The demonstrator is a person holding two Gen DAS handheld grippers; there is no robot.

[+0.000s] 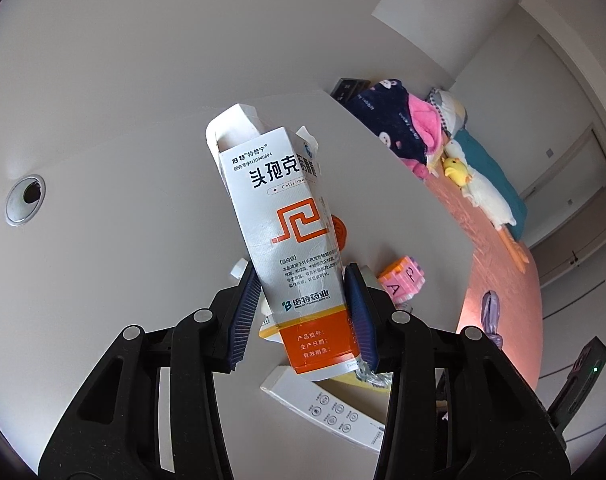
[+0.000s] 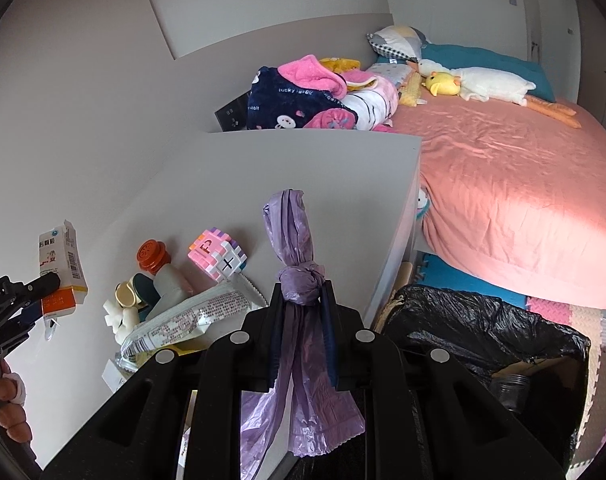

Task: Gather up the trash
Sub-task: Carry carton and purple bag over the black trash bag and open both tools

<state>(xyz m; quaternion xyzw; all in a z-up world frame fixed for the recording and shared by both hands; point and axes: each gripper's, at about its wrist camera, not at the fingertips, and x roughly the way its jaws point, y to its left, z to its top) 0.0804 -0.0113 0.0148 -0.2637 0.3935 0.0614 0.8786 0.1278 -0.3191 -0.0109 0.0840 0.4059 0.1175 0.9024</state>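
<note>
Left gripper clamps the medicine box near its base; light, crushable card; right gripper pinches the knotted purple bag; soft, slippery film

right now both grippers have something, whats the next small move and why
Probably carry the knotted purple bag in the right gripper across to the black-lined bin and drop it there. The jaws are shut on it just under the knot, and the bin stands open right beside the desk. The left gripper holds the medicine box clear of the desk, so it could follow.
</note>
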